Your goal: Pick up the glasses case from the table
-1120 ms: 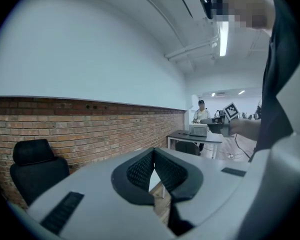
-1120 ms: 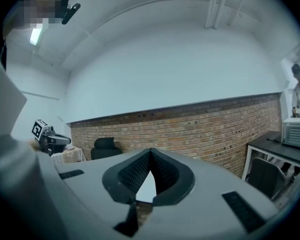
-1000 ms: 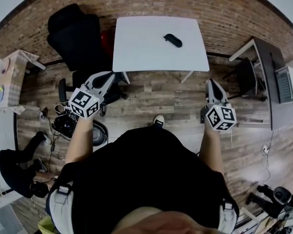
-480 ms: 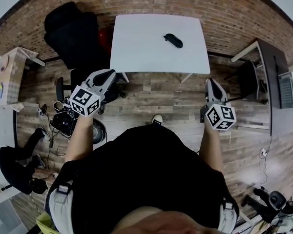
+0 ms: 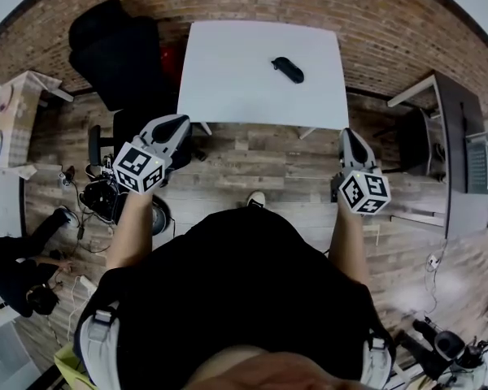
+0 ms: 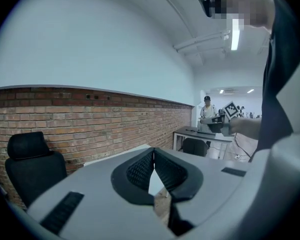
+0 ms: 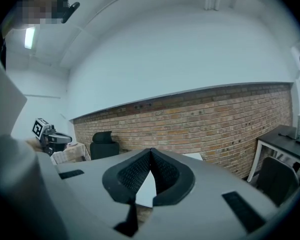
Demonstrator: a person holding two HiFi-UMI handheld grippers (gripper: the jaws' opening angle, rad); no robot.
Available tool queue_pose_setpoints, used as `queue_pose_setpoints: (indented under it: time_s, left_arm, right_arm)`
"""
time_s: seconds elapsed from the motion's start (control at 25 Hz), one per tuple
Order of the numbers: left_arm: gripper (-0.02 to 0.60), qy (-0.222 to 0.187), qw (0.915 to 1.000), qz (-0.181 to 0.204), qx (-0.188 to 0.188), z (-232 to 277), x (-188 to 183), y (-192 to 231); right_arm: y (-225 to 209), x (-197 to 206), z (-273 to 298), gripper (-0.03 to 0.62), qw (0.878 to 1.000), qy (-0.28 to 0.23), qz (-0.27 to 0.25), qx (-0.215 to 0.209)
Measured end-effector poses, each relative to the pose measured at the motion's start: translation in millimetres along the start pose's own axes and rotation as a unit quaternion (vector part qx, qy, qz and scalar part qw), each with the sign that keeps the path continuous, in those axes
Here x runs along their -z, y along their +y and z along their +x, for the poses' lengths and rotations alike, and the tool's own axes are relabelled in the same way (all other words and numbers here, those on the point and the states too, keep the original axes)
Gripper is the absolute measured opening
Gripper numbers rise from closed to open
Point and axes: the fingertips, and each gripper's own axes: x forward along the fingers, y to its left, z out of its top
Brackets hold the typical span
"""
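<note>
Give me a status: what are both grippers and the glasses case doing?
Left gripper shut, empty. Right gripper shut, empty. Glasses case on white table, untouched. Nothing in the way.

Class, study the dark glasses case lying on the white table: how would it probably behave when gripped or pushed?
The glasses case has a rounded, elongated outline, so it is probably stiff. It lies flat on the table, so tipping seems unlikely; a push would probably slide or spin it.

Left claw (image 5: 180, 123), right claw (image 5: 347, 134) nearer table (image 5: 228, 80).
</note>
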Motion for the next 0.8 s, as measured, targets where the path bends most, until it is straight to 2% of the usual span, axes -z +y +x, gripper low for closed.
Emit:
queue_pose_setpoints:
  time_s: [0.8]
  left_arm:
    - [0.011, 0.01, 0.9997, 0.003, -0.02, 41.8, -19.9, 0.0]
  right_arm:
    - [-43.2, -12.0, 37.9, 0.012, 1.0, 0.003, 0.004, -0.026]
